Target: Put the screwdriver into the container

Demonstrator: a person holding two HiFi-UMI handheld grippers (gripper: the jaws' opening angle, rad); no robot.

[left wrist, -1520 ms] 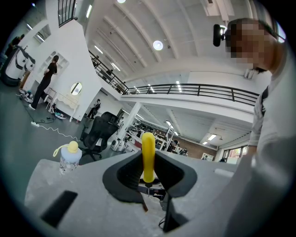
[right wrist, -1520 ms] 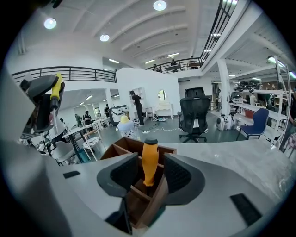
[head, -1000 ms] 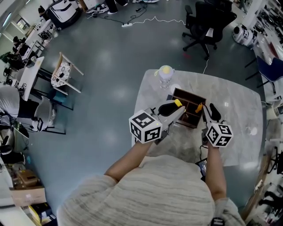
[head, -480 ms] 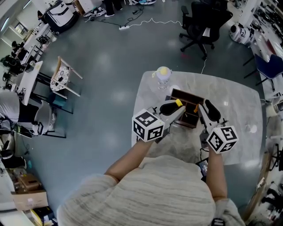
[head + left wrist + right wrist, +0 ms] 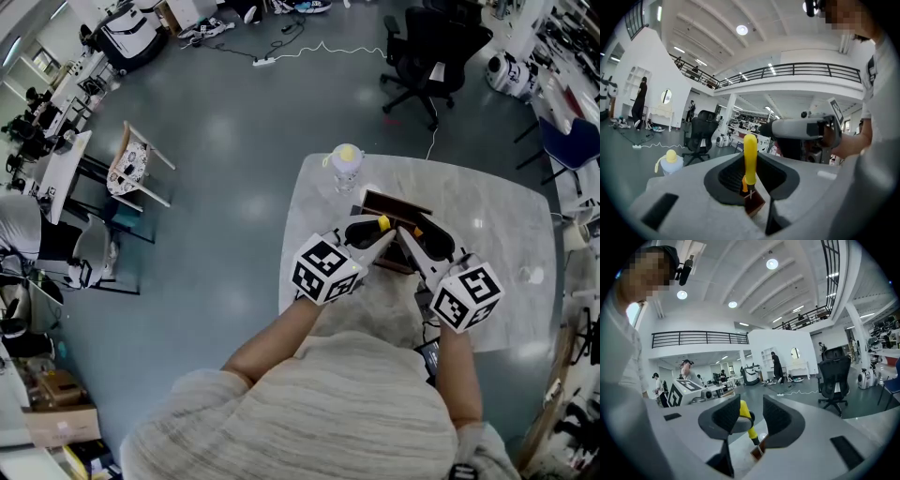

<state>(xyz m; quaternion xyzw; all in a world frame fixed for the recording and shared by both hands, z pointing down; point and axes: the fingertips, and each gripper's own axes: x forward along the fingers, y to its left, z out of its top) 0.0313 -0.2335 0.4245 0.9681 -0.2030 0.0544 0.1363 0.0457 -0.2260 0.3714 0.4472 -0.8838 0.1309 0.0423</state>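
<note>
Left forearm point(image 5: 267, 342) comes up from the bottom of the head view, bare, reaching out over the worktop point(image 5: 497, 202). It carries the left gripper point(image 5: 380, 230), which points away from the person and roughly level. Its fingers point(image 5: 726, 176) are clamped on the yellow handle of the screwdriver point(image 5: 382, 223). The left gripper view shows the handle standing nearly upright, tip down. So the screwdriver is in the air, tip just over the near corner of the brown container point(image 5: 394, 203) and not inside it yet. There's a little orange bit point(image 5: 742, 183) right behind the handle, can't tell what it is.

The right gripper point(image 5: 419, 236) comes in from the right and angles up-left, so the two grippers nearly meet over the container. Its fingers point(image 5: 776, 418) stand apart with nothing pressed between them. In the right gripper view the screwdriver just shows through the gap, further out.

Other stuff: a white chair point(image 5: 131, 155) sits on the floor well off to the left. A bottle point(image 5: 346, 161) with a yellow cap stands at the worktop's far edge, near the container. A black office chair point(image 5: 427, 47) is on the floor beyond the worktop. Both grippers cover most of the container from above.
</note>
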